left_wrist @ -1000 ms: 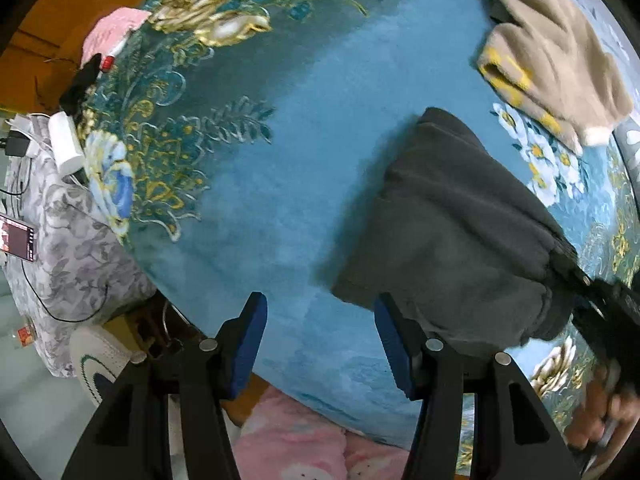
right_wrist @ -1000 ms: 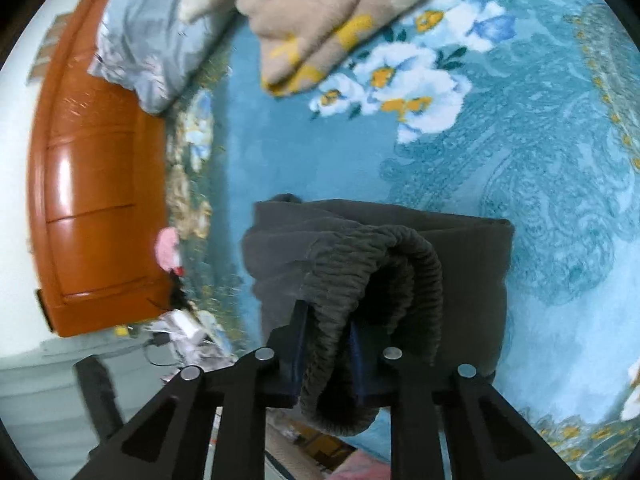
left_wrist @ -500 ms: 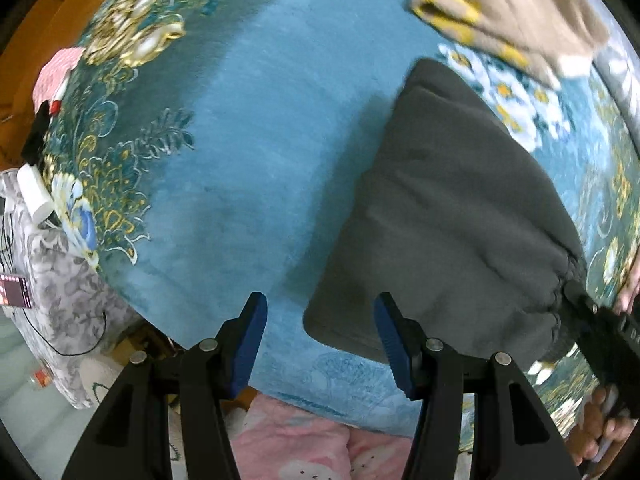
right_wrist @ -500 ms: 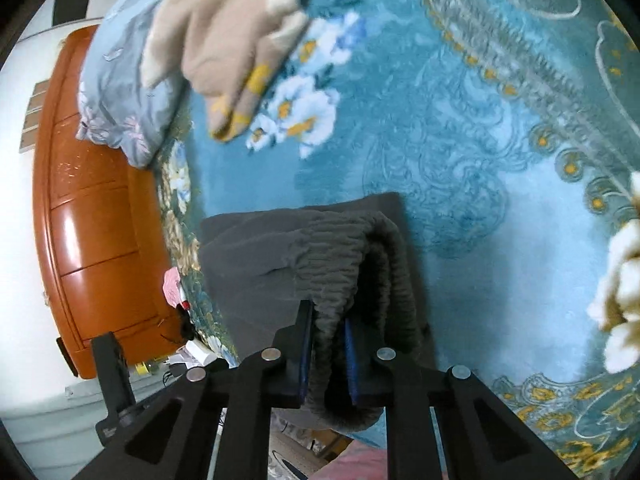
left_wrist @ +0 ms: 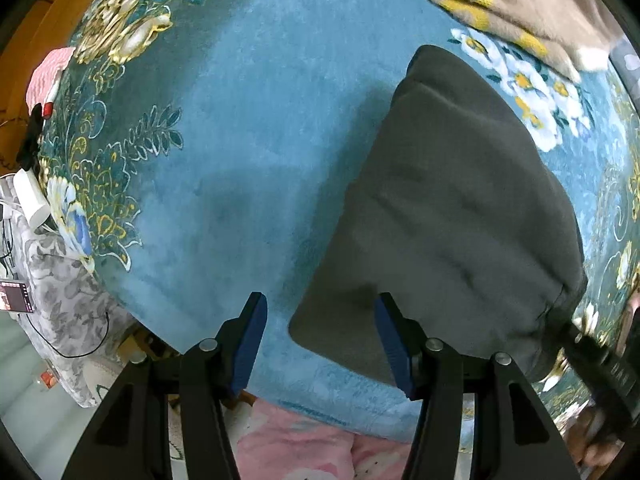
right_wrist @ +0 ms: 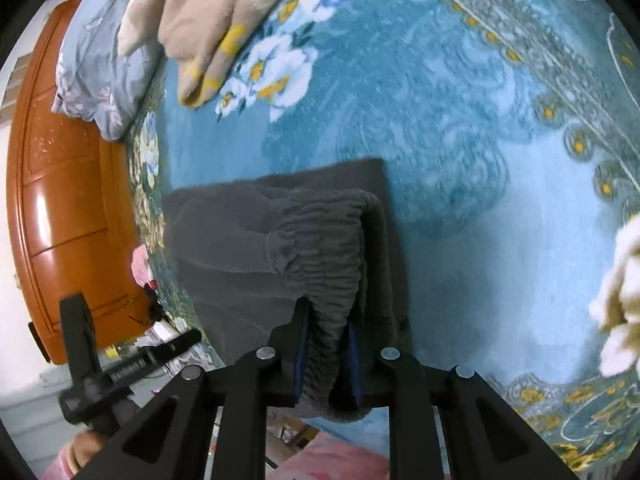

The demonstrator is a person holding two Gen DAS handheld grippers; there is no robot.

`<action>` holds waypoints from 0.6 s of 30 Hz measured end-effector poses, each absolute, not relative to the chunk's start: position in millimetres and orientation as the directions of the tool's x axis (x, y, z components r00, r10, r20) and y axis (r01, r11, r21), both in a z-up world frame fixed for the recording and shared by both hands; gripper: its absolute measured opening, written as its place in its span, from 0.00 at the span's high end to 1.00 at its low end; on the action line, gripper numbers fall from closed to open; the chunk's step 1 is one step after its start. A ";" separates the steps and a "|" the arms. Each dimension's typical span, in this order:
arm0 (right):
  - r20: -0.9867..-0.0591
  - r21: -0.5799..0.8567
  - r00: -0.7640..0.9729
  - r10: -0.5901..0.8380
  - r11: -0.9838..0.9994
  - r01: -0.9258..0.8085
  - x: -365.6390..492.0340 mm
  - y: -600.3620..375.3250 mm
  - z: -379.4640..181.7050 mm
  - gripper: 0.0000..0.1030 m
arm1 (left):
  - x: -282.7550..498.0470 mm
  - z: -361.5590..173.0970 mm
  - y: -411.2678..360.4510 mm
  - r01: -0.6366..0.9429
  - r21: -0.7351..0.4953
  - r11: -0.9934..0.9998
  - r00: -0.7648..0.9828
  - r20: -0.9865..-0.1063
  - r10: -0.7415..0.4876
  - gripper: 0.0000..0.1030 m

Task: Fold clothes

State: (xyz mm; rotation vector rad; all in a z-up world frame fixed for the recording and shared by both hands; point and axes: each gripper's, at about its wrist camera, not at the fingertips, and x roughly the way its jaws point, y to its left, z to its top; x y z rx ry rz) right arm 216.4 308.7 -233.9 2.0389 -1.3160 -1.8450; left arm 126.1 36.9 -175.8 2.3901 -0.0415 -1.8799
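Dark grey folded trousers [left_wrist: 452, 216] lie on the teal floral blanket [left_wrist: 240, 140]. My right gripper [right_wrist: 326, 312] has the gathered elastic waistband [right_wrist: 320, 240] between its blue pads. The fabric fills the gap and its jaws are opening. In the left wrist view that gripper [left_wrist: 592, 360] sits at the garment's lower right corner. My left gripper [left_wrist: 320, 304] is open just above the blanket, over the trousers' near left corner, with nothing pinched. It also shows at the left of the right wrist view as a black left gripper [right_wrist: 120, 364] in a hand.
A beige and yellow sweater [left_wrist: 520, 4] lies beyond the trousers, beside blue-grey bedding [right_wrist: 100, 60]. An orange wooden headboard [right_wrist: 60, 200] borders the bed. A pink cloth [left_wrist: 44, 76], a white charger [left_wrist: 32, 200] and a phone [left_wrist: 16, 296] sit off the blanket's left edge. A fluffy cream item [right_wrist: 620, 300] lies at the right.
Both grippers sank toward the blanket. The trousers went from hanging bunched to lying flatter. My left gripper moved over their near corner, still open. The waistband stayed between the right pads.
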 end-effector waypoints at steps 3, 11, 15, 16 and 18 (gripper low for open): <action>-0.779 0.556 -0.073 -0.622 -0.633 -0.538 216.0 312.2 -237.2 0.63 | 124.1 -176.5 43.7 0.020 0.084 -0.996 0.238 -0.968 -0.077 0.45; -0.860 0.500 -0.153 -0.487 -0.742 -0.447 199.1 331.2 -171.5 0.59 | 120.7 -162.8 62.4 -0.082 0.053 -0.995 0.156 -0.986 -0.065 0.45; -0.814 0.580 -0.145 -0.562 -0.782 -0.228 189.8 284.5 -144.5 0.59 | 128.4 -161.4 72.3 -0.114 -0.006 -0.993 0.142 -0.990 -0.010 0.45; -0.811 0.586 -0.133 -0.570 -0.784 -0.208 190.6 275.3 -147.5 0.59 | 130.6 -162.1 75.3 -0.123 -0.022 -0.992 0.143 -0.990 0.005 0.45; -0.827 0.562 -0.106 -0.552 -0.804 -0.192 195.0 262.2 -161.5 0.59 | 131.8 -162.5 78.7 -0.128 -0.051 -0.991 0.134 -0.990 0.033 0.45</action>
